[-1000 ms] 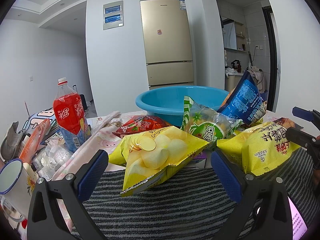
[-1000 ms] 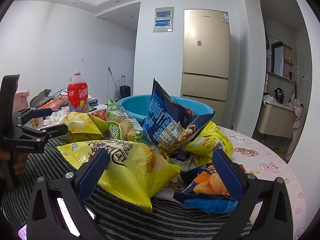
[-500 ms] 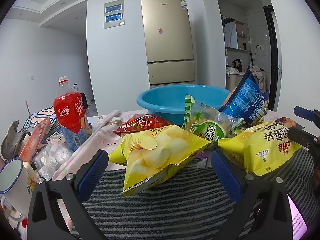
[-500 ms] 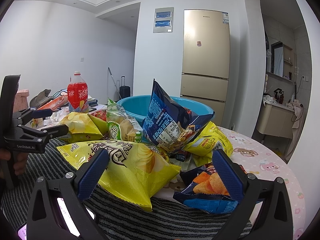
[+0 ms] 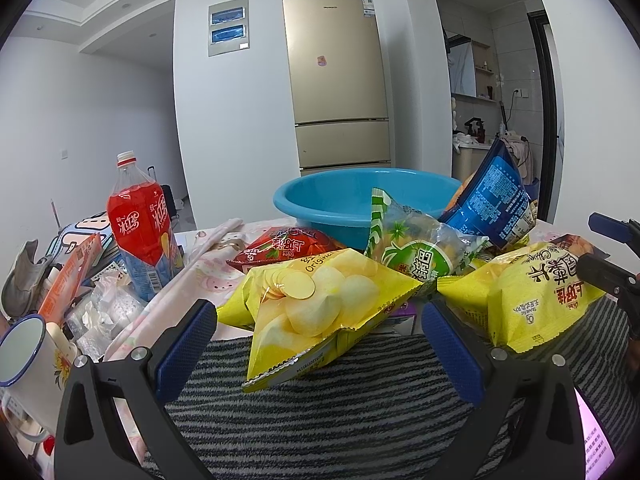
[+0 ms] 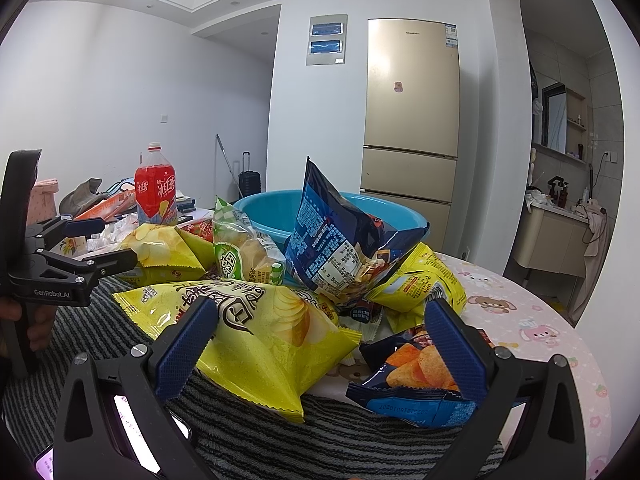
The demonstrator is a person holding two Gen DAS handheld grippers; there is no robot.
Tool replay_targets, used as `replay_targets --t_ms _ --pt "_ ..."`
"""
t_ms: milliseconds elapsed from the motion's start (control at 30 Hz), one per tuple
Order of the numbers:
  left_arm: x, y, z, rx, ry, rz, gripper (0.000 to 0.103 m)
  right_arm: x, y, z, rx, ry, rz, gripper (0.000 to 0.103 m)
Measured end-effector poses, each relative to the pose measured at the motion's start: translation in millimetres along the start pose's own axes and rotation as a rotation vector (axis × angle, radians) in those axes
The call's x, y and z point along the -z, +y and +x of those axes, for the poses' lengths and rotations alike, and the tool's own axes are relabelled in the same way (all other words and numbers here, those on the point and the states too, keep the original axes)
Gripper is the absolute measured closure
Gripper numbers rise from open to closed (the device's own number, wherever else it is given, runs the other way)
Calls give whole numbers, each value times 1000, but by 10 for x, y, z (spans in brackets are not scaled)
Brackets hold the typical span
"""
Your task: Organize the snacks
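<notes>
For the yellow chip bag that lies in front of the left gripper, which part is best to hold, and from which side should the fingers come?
Probably the crimped bottom seam of the yellow chip bag. It is flat, juts toward the open left gripper and overhangs the striped mat. Come straight from the front, low and level; the puffed middle would likely slip or crush.

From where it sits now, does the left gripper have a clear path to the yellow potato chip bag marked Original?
Probably yes: the left gripper is open, and the yellow potato chip bag lies directly ahead, nothing between.
</notes>
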State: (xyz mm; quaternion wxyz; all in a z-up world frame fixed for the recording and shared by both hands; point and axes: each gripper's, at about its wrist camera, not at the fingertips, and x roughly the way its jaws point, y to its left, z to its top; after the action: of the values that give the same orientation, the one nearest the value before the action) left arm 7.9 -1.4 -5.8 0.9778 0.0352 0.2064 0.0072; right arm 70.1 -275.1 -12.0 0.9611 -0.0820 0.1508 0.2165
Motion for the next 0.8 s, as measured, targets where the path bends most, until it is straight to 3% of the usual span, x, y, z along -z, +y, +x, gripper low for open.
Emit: replay_targets --t_ms 167,233,300,500,600,700,800 --pt "-4 35 12 3 13 -14 0 -9 -36 -20 1 -2 8 0" --pt "-19 98 0 45 21 -37 0 -10 -45 -31 2 -4 11 0" --pt "-44 155 40 103 54 -46 0 -10 -55 -39 3 -6 13 0" --pt "-76 324 362 143 201 -41 0 -11 -63 -44 6 -6 10 0" --pt "-117 359 523 180 259 -114 0 -11 -59 -35 5 -6 11 0" --pt "-190 418 652 204 299 -267 0 -9 -60 -35 5 -4 12 0" --pt "-259 434 743 192 315 -347 0 -9 -64 -31 4 -2 14 0"
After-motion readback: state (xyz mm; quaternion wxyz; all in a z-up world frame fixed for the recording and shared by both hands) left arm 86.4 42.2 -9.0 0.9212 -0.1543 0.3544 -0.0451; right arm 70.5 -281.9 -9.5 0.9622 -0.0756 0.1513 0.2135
